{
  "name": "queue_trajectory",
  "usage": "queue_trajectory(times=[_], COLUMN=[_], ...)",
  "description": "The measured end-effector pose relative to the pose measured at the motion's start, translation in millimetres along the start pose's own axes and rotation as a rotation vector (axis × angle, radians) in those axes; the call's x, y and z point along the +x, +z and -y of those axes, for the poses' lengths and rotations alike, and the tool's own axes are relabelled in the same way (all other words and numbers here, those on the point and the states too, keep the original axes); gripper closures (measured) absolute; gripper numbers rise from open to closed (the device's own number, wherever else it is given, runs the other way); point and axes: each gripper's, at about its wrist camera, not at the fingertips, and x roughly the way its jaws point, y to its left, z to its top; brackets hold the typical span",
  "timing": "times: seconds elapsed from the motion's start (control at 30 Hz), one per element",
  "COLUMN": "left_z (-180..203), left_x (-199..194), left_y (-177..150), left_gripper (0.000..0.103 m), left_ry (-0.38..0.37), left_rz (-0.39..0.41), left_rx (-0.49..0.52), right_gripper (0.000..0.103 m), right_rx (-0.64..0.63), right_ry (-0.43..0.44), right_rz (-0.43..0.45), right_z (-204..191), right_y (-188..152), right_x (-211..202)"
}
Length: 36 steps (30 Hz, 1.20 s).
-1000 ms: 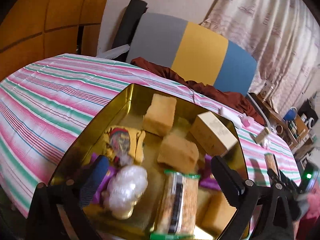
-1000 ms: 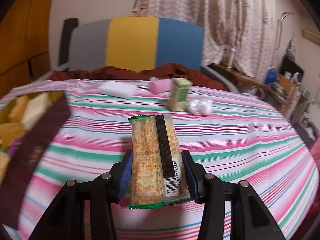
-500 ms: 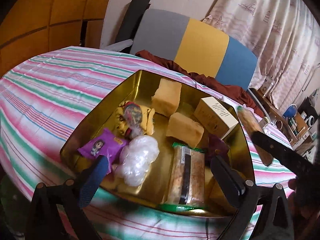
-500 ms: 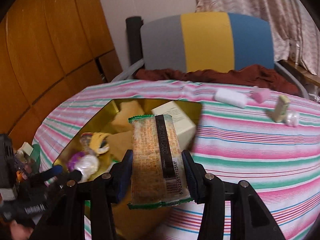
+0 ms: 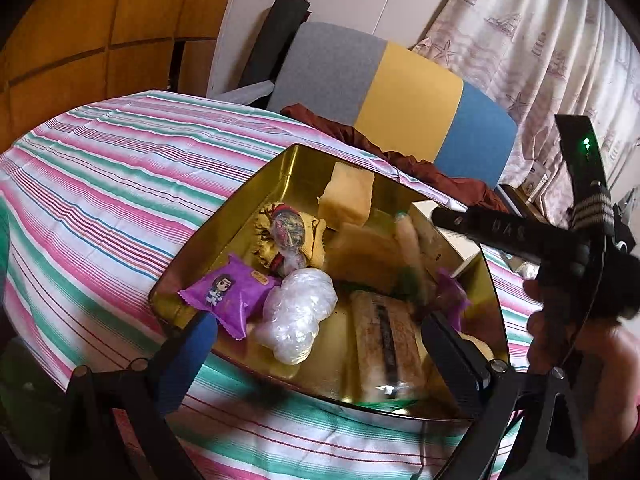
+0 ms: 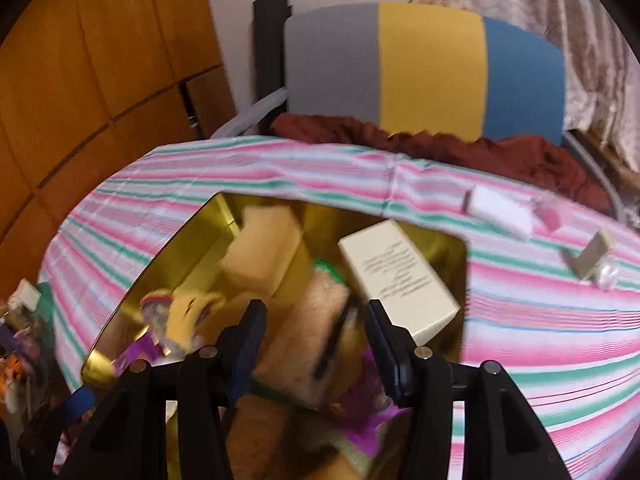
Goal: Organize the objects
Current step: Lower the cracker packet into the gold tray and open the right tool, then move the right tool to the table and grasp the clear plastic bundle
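Most of the way through, by the look of it. Can count a fair haul already down in the gold tin [image 5: 248, 200]: a couple of yellow sponge blocks [image 5: 348, 196], a cream box [image 6: 396, 276], a purple snack packet [image 5: 228, 296], a clear plastic wad [image 5: 296, 316], a yellow wrapped thing [image 5: 288, 236] and one cracker packet [image 5: 384, 332] lying flat near the front wall. Working on a second cracker packet [image 6: 296, 340] right now, over the tin between the jaws of the right gripper [image 6: 316, 312]. Just been opening those jaws, with that packet in the gap but tilted, blurred and seemingly clear of both pads, so calling it let go and on its way down next to the cream box rather than gripped. Hard to say more through the motion blur. Nothing doing on the left gripper [image 5: 318, 320]: spread wide, empty, hovering at the tin's near edge, touching nothing. Still to fetch from the far side of the striped cloth [image 5: 120, 184], well apart from the tin: a white block [image 6: 500, 212], a pink thing [image 6: 554, 216] just beside it, a small carton [image 6: 592, 254] and another clear wad [image 6: 606, 274] right up against that carton. So roughly four pickups to go after this drop, assuming all of that belongs in the tin. Can't tell about room for them, though looking pretty crowded in there already.
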Motion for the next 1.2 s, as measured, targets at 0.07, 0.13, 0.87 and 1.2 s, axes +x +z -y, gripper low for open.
queue_trajectory(times=[0.07, 0.13, 0.87, 1.2], left_z=[-0.7, -1.7, 62.2, 108.5], left_x=[-1.4, -2.2, 2.5, 1.5], left_y=[0.8, 1.7, -11.2, -18.4], left_gripper=[0.0, 0.0, 0.0, 0.0], left_ry=[0.0, -0.002, -0.086, -0.158], left_rz=[0.006, 0.01, -0.062, -0.092], left_rx=[-0.005, -0.012, 0.133, 0.23], right_gripper=[0.051, 0.051, 0.051, 0.051], right_rx=[0.023, 0.053, 0.275, 0.371], right_ry=[0.023, 0.054, -0.037, -0.106], right_rz=[0.033, 0.055, 0.053, 0.04], right_z=[6.1, 16.9, 118.8, 176.4], right_y=[0.2, -4.2, -68.9, -90.1], right_x=[-13.1, -26.8, -52.7, -48.5])
